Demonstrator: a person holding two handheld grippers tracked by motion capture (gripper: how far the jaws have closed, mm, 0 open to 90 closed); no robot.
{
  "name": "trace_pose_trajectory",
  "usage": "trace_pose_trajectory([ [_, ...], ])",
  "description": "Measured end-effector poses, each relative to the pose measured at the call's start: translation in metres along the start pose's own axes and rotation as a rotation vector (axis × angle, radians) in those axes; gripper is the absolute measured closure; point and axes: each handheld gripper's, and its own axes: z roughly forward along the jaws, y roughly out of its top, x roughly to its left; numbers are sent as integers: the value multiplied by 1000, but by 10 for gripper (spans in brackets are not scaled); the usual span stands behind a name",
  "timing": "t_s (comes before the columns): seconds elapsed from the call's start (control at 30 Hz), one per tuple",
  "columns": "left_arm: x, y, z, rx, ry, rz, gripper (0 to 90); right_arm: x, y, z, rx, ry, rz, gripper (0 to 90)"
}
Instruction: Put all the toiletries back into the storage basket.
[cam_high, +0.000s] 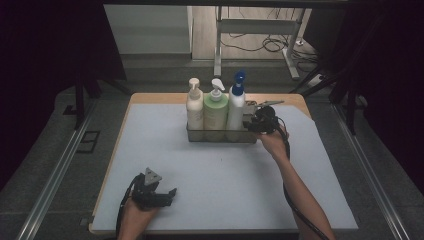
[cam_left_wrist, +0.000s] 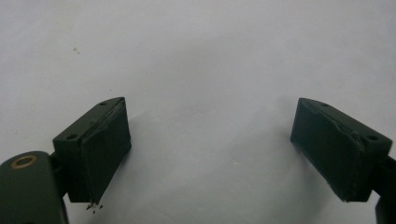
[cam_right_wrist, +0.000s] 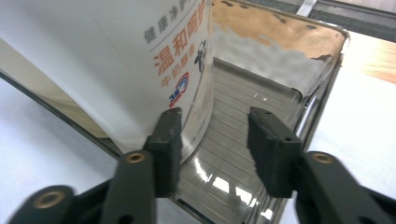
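Nearest me, at about 7 o'clock on the table (cam_high: 150, 125), my left gripper (cam_high: 172, 192) rests idle on the pale mat; in the left gripper view its jaws stand wide apart with nothing between them.

Toward 1 o'clock, my right gripper (cam_right_wrist: 215, 140) sits at the right end of the metal tray (cam_high: 220, 136). In the right gripper view its jaws are partly open and hold nothing: the left one lies close against the white bottle (cam_right_wrist: 116, 60), the right one hangs over the tray's bare ribbed floor.

Farthest, near 12 o'clock, the tray holds three upright pump bottles in a row: a cream bottle (cam_high: 194, 111), a green bottle (cam_high: 215, 112) and the white bottle with its blue pump.

I judge the bottles smooth, rigid plastic, likely slippery and top-heavy if full; a hold on the body just above the tray wall seems safest, since the pump neck may flex. The thin tray rim looks stiff enough to pinch.
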Motion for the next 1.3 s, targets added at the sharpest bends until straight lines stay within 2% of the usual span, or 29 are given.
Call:
trace_pose_trajectory([
  [0.2,0,0,0,0,0,0,116,-1,-1,-9,-12,-7,-6,415],
  [0.3,0,0,0,0,0,0,116,-2,-2,-14,-17,-3,3,375],
  [0.5,0,0,0,0,0,0,116,0,-4,-22,-20,2,-11,313],
  [0.97,0,0,0,-1,0,-1,116,9,-16,-38,-10,50,-59,219],
  [1.3,0,0,0,0,1,0,116,16,-22,-50,-3,60,-105,163],
])
